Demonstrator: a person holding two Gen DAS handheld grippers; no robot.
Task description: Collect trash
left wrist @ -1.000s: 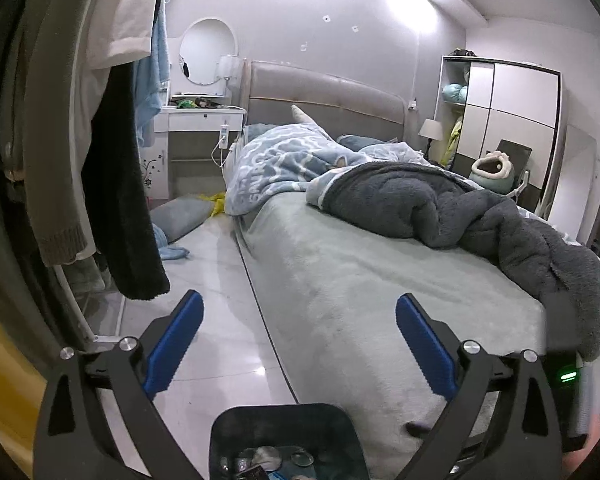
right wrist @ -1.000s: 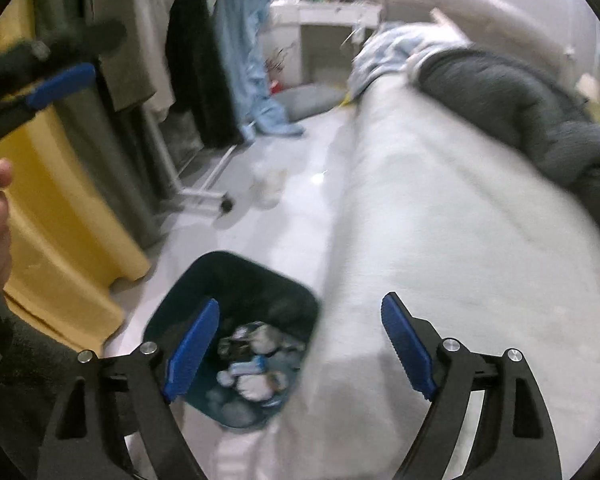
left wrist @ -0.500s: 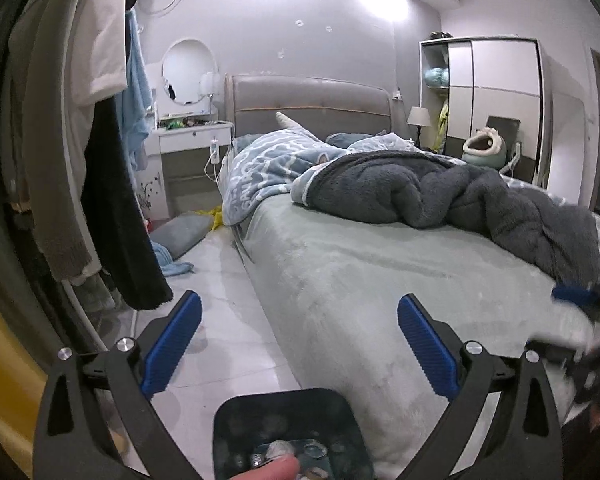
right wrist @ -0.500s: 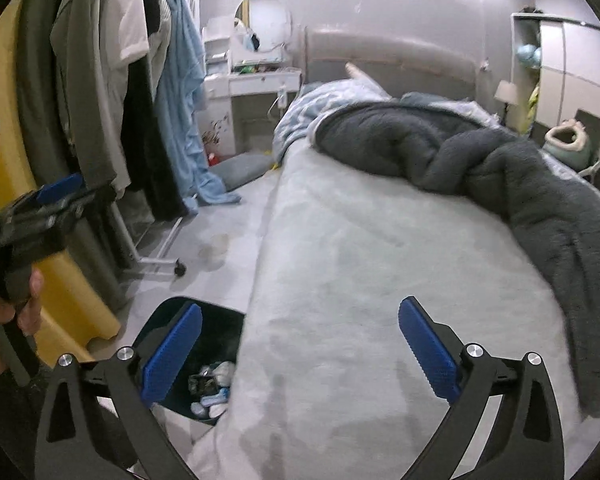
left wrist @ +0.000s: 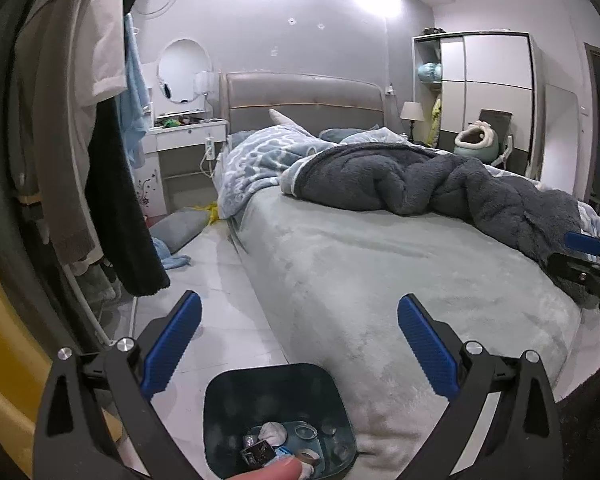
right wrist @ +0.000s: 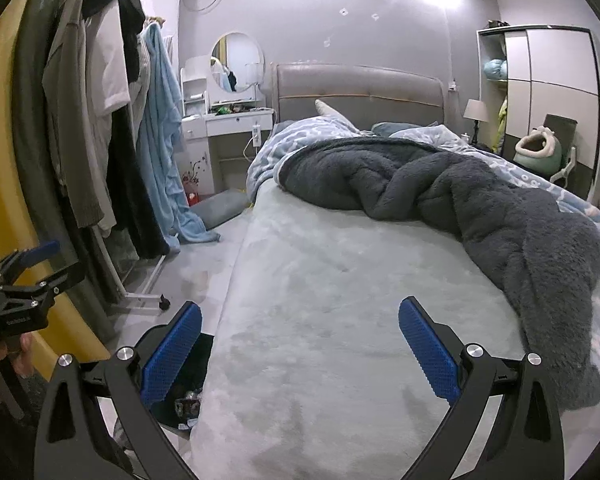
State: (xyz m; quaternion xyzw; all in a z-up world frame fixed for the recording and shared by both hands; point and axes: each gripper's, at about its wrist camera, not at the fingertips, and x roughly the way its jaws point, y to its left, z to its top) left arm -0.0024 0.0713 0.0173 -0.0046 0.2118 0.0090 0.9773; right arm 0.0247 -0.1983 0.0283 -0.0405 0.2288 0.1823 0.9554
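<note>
Blue-padded, your right tool point(right wrist: 300, 354) has just spread wide, empty, and lifted from the bin point(left wrist: 278, 420); left tool point(left wrist: 300, 354) gapes empty. Seek more trash.

Bin point(left wrist: 278, 408): near, on floor point(left wrist: 216, 280), just left of bed point(left wrist: 380, 280); trash point(left wrist: 274, 432) inside.
Blanket point(left wrist: 440, 184): far right on bed.
Clothes rack point(right wrist: 100, 120): left of floor.
Vanity point(left wrist: 186, 136): far left, beside headboard point(left wrist: 304, 96).
Wardrobe point(left wrist: 488, 80): far right.

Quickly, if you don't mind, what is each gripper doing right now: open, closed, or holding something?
Left gripper: open, nothing between its jaws.
Right gripper: open and empty; its jaws have just been opening.
</note>
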